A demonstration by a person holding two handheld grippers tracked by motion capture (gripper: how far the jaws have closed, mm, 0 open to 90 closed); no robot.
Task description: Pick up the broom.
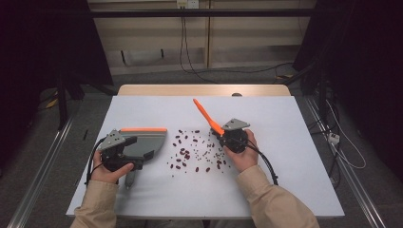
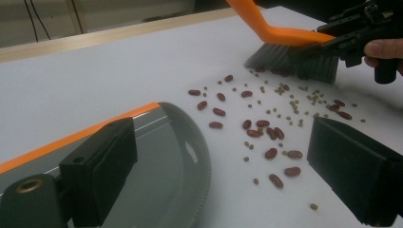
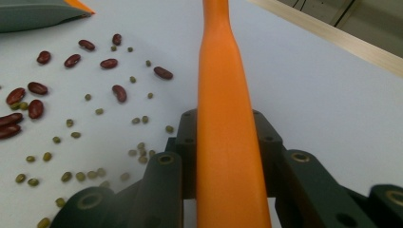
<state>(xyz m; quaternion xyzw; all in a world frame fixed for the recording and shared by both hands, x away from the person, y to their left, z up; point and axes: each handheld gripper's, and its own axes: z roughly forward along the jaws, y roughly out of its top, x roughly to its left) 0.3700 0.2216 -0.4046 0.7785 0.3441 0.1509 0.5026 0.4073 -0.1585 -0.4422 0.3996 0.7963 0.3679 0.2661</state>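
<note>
White table [image 1: 294, 180]: unlabelled dustpan [image 1: 145, 142], brush [image 1: 207, 116], beans [image 1: 183, 152].

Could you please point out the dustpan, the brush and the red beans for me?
dustpan [image 1: 148, 141]: high view, on its grey tray.
brush [image 2: 292, 59]: left gripper view, on the grey bristles.
red beans [image 3: 72, 60]: right gripper view, on one bean on the white table.

From my high view the small green beans [image 1: 205, 153] are too tiny to count. My right gripper view cuts the orange brush handle [image 3: 225, 118] off at top and bottom, hiding the bristles. The dustpan [image 2: 161, 166] runs off my left gripper view's bottom edge.
</note>
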